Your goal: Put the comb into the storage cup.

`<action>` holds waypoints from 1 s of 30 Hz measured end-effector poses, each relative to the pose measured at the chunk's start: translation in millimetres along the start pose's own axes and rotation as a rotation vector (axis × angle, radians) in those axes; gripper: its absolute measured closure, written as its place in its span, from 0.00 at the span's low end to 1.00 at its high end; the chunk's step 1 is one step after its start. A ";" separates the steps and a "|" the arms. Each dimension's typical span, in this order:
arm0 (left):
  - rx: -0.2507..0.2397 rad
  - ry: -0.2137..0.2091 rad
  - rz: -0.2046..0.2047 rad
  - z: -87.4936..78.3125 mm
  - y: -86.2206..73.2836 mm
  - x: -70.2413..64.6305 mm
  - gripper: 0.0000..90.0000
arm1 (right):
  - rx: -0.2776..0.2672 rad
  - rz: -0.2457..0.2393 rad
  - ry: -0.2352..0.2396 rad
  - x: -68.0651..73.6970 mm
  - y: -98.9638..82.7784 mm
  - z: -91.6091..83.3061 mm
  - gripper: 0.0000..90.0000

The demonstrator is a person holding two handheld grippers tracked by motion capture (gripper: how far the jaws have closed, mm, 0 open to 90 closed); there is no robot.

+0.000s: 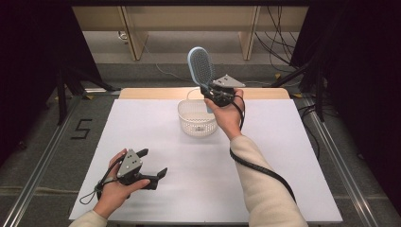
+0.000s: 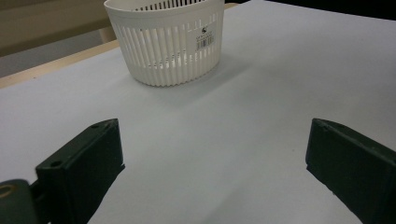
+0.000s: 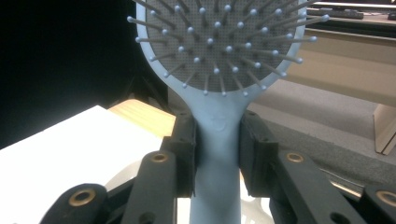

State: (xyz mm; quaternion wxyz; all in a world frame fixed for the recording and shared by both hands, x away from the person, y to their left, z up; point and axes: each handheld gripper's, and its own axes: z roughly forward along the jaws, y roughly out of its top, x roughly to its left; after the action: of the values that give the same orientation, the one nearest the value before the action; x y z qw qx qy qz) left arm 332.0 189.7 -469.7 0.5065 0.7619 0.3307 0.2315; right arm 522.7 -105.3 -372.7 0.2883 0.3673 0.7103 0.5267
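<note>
White table on grey floor, dark curtains at both sides. Basket sits at the far middle of the table, upright. My right gripper is raised over the basket, jaws clamped on the neck of a blue hairbrush; brush head points up and away, bristles facing the gripper's camera, handle end hanging down toward the basket. My left gripper rests low at the near left of the table, jaws wide with nothing between them, aimed at the basket, well apart from it
</note>
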 end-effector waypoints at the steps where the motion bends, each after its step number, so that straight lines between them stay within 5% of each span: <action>1: 0.001 0.000 0.001 -0.1 0.0 0.1 0.04 | 0.000 -0.002 0.000 -0.1 -0.1 0.2 0.78; 30: 0.000 0.001 0.003 -0.1 0.0 0.0 0.04 | 0.011 -0.017 0.023 0.1 -6.4 5.4 0.78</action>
State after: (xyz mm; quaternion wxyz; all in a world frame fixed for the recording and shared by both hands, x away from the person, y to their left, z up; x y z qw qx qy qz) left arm 331.9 189.7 -469.6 0.5060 0.7623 0.3298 0.2324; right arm 525.5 -103.5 -380.4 0.2827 0.3567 0.7195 0.5246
